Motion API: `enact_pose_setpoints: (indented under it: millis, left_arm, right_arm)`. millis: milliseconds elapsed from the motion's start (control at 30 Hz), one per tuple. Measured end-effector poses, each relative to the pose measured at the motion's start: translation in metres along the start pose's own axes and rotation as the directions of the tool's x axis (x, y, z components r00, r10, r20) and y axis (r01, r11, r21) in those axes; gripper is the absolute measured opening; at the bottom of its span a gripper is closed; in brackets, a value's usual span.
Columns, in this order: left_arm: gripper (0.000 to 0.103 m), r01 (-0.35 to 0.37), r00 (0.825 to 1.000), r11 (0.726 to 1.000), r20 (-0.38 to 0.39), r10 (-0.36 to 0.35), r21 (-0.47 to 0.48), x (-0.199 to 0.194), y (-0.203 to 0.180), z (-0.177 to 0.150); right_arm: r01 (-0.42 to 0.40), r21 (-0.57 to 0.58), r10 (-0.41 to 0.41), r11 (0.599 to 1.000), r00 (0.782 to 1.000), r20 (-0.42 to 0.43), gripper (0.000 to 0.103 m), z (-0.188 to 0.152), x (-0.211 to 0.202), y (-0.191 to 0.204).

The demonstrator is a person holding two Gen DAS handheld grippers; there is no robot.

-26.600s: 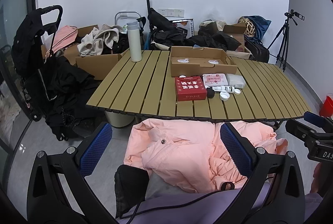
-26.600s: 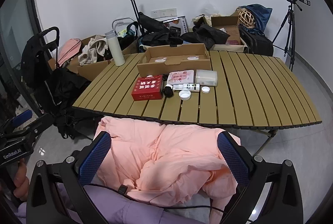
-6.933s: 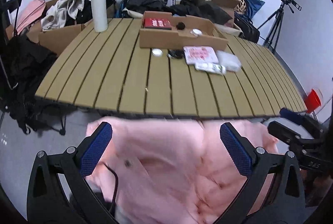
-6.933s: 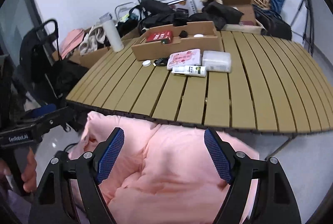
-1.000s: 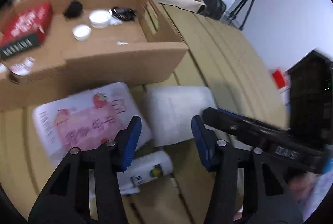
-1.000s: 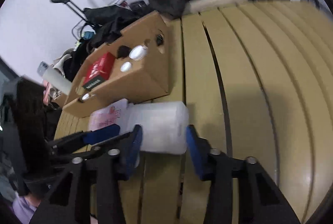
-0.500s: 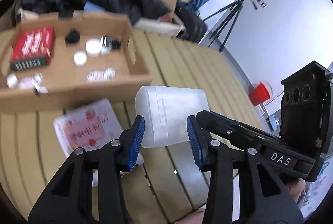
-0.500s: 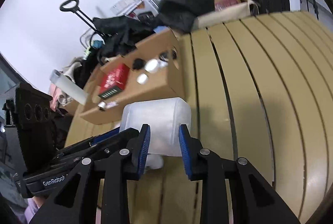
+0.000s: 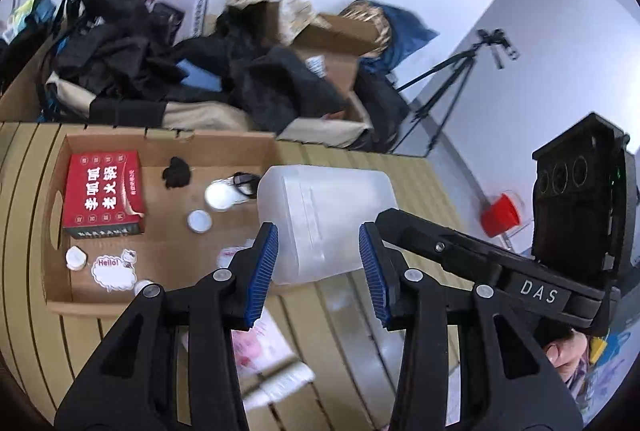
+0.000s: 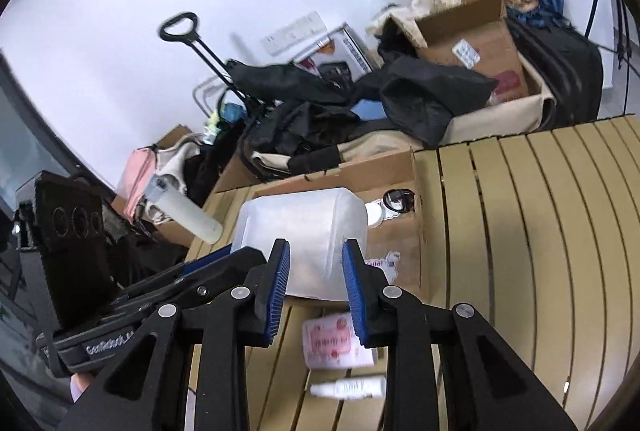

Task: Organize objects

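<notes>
Frosted white plastic, a translucent lidded box (image 9: 326, 221), hangs in the air above the slatted table (image 10: 540, 231), pinched from two sides at once; the left gripper (image 9: 318, 267) clamps one end between its blue pads and the right gripper (image 10: 314, 283) clamps the other, both sets of jaws having just been closing onto it. The left view looks down into the cardboard tray (image 9: 168, 147) behind the box and shows a red carton (image 9: 104, 191), a black lump (image 9: 176, 173), two white caps (image 9: 199, 221) and a "Hello!" sticker (image 9: 114, 271); the right view hides most of that behind the box, showing only the tray's end wall and a black coil (image 10: 396, 199). The right view alone gives the small white bottle (image 10: 348, 387) lying on the slats beside the pink packet (image 10: 334, 345), and a pale flask (image 10: 182, 209) at the table's far side; the left view alone shows a tripod (image 9: 452, 79) and a red bucket (image 9: 500, 217) on the floor.
</notes>
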State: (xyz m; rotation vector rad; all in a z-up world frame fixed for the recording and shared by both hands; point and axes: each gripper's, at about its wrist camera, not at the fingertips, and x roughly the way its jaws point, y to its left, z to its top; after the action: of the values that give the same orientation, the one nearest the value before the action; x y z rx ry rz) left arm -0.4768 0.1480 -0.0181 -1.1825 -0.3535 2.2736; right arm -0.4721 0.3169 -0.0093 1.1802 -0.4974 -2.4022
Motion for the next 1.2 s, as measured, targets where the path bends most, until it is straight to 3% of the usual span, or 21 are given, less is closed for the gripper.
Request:
enact_pose_setpoints:
  millis: [267, 400, 467, 567, 700, 767, 833, 900, 967, 1033, 1100, 1200]
  left_arm:
    - [0.037, -0.044, 0.982, 0.997, -0.185, 0.030, -0.069, 0.105, 0.059, -0.009]
    - [0.037, -0.045, 0.975, 0.997, -0.221, 0.030, -0.066, 0.125, 0.070, -0.021]
    - [0.045, -0.051, 0.974, 0.996, -0.225, 0.034, -0.070, 0.127, 0.072, -0.023]
    - [0.053, -0.111, 0.969, 0.993, -0.228, 0.100, -0.038, 0.122, 0.066, -0.022]
    - [0.057, -0.168, 0.973, 0.986, -0.161, 0.164, -0.012, 0.075, 0.059, -0.008]
    - [0.072, -0.213, 0.972, 0.977, -0.104, 0.211, -0.005, 0.036, 0.057, 0.002]
    - [0.078, -0.283, 0.958, 0.959, -0.031, 0.284, 0.008, -0.009, 0.054, 0.006]
    - [0.084, -0.374, 0.928, 0.927, 0.019, 0.373, 0.023, -0.058, 0.050, 0.002]
    - [0.099, -0.429, 0.902, 0.903, 0.074, 0.426, 0.034, -0.110, 0.045, -0.014]
    - [0.103, -0.459, 0.884, 0.887, 0.118, 0.452, 0.046, -0.146, 0.039, -0.029]
    - [0.103, -0.486, 0.870, 0.871, 0.142, 0.472, 0.078, -0.181, 0.031, -0.052]
    - [0.103, -0.474, 0.876, 0.875, 0.146, 0.459, 0.096, -0.213, 0.021, -0.081]
  right_arm:
    - [0.131, 0.043, -0.121, 0.990, 0.976, -0.180, 0.029, 0.005, 0.105, -0.053]
    - [0.158, 0.074, -0.136, 0.985, 0.963, -0.233, 0.028, -0.006, 0.131, -0.076]
    - [0.170, 0.072, -0.150, 0.983, 0.964, -0.217, 0.028, -0.006, 0.131, -0.075]
    - [0.167, 0.066, -0.150, 0.984, 0.967, -0.208, 0.028, -0.003, 0.126, -0.069]
    - [0.196, 0.021, -0.188, 0.980, 0.962, -0.197, 0.028, 0.003, 0.107, -0.052]
    - [0.194, -0.020, -0.195, 0.981, 0.963, -0.189, 0.029, 0.004, 0.090, -0.038]
    - [0.193, -0.072, -0.203, 0.979, 0.965, -0.166, 0.029, 0.006, 0.066, -0.021]
    - [0.185, -0.121, -0.201, 0.975, 0.970, -0.135, 0.033, 0.006, 0.035, -0.002]
    - [0.181, -0.172, -0.201, 0.968, 0.974, -0.106, 0.048, 0.004, 0.001, 0.016]
    - [0.163, -0.211, -0.184, 0.964, 0.979, -0.084, 0.084, -0.001, -0.031, 0.030]
    - [0.154, -0.238, -0.171, 0.959, 0.984, -0.049, 0.085, -0.010, -0.064, 0.043]
    - [0.171, -0.251, -0.178, 0.953, 0.984, -0.007, 0.085, -0.025, -0.098, 0.058]
